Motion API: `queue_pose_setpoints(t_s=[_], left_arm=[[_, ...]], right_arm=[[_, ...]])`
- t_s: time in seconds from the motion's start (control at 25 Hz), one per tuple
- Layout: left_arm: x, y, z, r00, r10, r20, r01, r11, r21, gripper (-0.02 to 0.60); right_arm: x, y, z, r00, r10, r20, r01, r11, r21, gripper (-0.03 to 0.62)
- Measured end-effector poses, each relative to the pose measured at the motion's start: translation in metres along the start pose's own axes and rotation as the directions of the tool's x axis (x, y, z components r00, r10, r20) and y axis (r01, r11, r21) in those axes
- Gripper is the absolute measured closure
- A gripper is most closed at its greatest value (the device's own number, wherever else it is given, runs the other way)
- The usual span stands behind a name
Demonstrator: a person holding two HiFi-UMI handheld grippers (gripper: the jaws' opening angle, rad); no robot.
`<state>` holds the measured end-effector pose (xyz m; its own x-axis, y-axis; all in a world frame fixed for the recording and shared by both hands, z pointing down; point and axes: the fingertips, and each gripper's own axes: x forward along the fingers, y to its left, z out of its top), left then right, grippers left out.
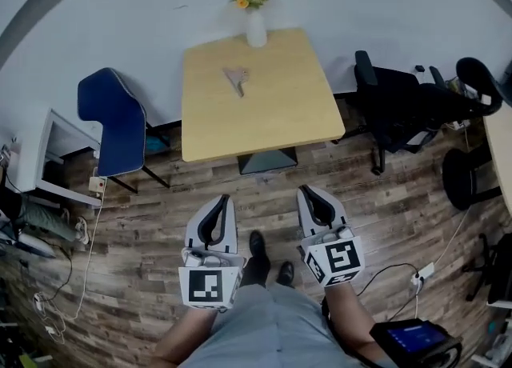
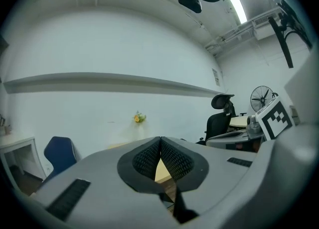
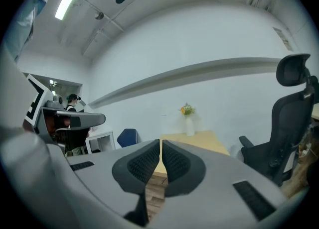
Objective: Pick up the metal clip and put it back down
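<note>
The metal clip (image 1: 237,79) lies flat on the wooden table (image 1: 272,118), a little left of its middle and in front of the vase. Both grippers hang well short of the table, over the wooden floor. My left gripper (image 1: 222,201) is shut, its ribbed pads (image 2: 149,159) meeting at the tips with nothing between them. My right gripper (image 1: 308,194) is shut and empty too, its pads (image 3: 145,162) pressed together. In both gripper views the table shows only as a pale strip beyond the jaws; the clip cannot be made out there.
A white vase with flowers (image 1: 254,16) stands at the table's far edge against the wall. A blue chair (image 1: 112,122) sits left of the table, black office chairs (image 1: 400,106) to its right. Cables (image 1: 68,278) trail over the floor at the left. A tablet (image 1: 412,336) is low right.
</note>
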<state>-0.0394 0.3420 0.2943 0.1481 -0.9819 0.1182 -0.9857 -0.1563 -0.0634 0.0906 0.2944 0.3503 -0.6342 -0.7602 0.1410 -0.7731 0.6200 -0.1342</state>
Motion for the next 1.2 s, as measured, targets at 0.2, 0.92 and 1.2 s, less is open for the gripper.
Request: queue_pose_setpoints(t_s=[0.2,0.92,1.2], left_arm=[[0.039,0.057,-0.010,1.000,0.022,0.018,-0.021,0.999,-0.046,0.563],[0.108,0.143,0.025,0.995,-0.019,0.096,0.023,0.999,-0.039,0.563],[0.164,0.150,-0.002,1.000,-0.025,0.014,0.026,0.999,-0.042,0.563]], right_arm=[[0.075,0.003,-0.031,0.995,0.021,-0.093,-0.018,0.999,0.034,0.545],[0.192,0.017,0.058,0.999,0.028,0.030,-0.027,0.999,-0.043,0.545],[0.240,-0.022,0.045,1.000,0.024,0.003,-0.024,1.000,0.000,0.545]])
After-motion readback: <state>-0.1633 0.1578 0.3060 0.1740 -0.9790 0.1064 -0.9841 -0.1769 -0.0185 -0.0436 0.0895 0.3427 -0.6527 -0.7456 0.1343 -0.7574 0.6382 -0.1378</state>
